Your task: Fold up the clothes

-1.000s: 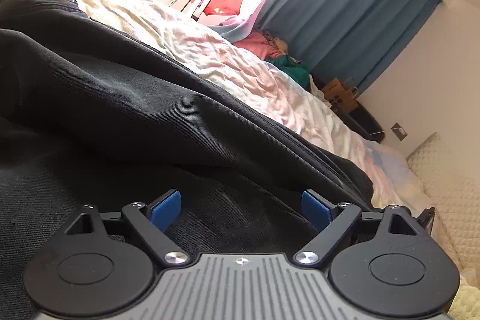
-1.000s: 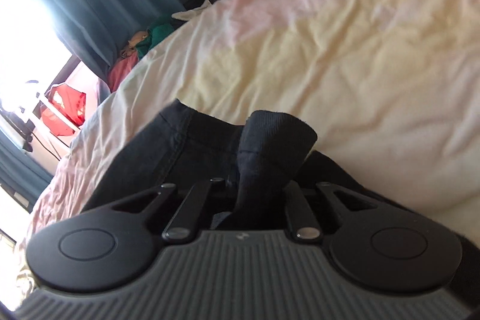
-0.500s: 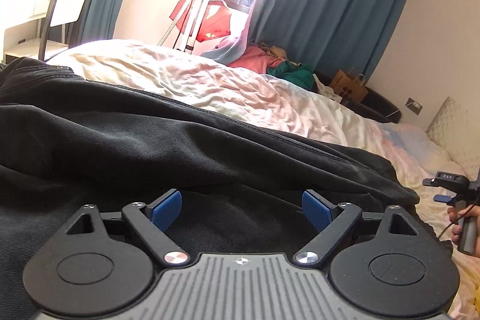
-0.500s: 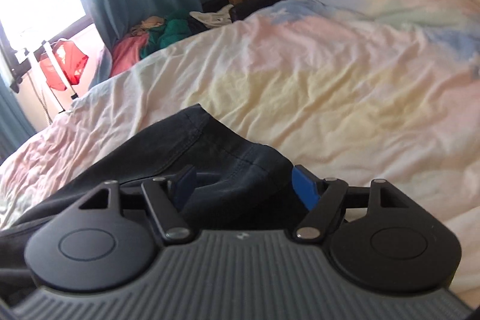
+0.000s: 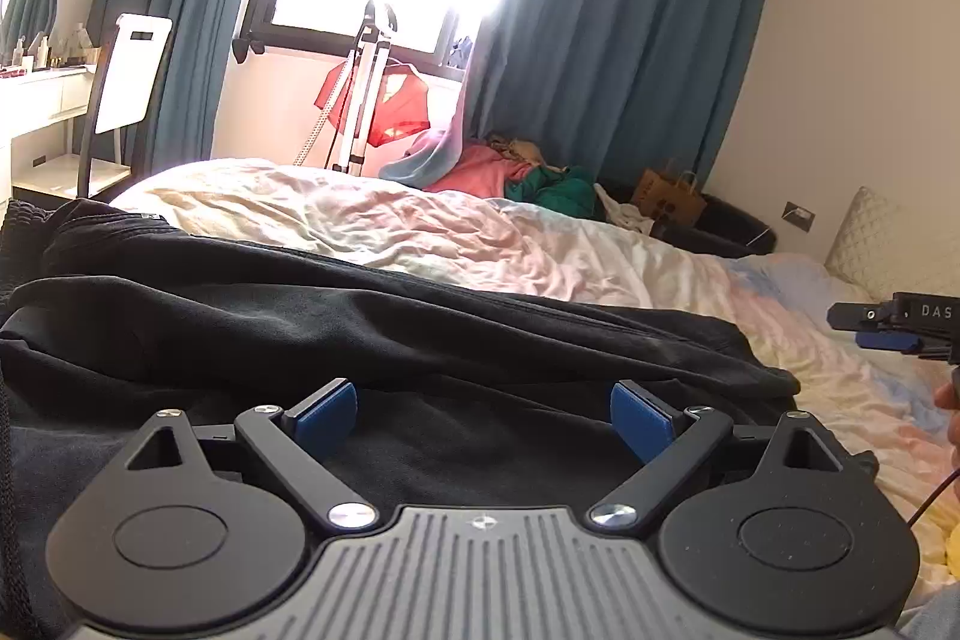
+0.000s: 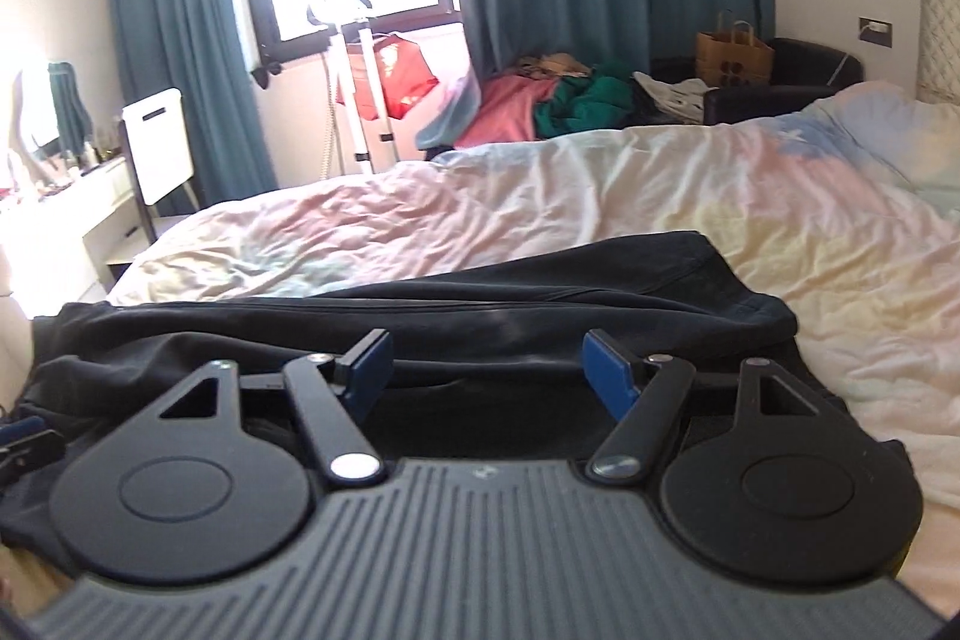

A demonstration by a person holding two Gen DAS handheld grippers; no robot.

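Right gripper (image 6: 487,370) has let go of black garment (image 6: 540,298) — both grippers' fingers now apart, left gripper (image 5: 483,415) unchanged.

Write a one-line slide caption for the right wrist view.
Open right claw above dark trousers spread on a pastel bed.

The bed (image 6: 690,196) (pastel, rumpled cover) bears a black garment (image 6: 540,304) spread across it.

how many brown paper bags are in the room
1. A single brown paper bag with handles stands on the floor beyond the far side of the bed, beside the black armchair. Others may be hidden behind the bed.
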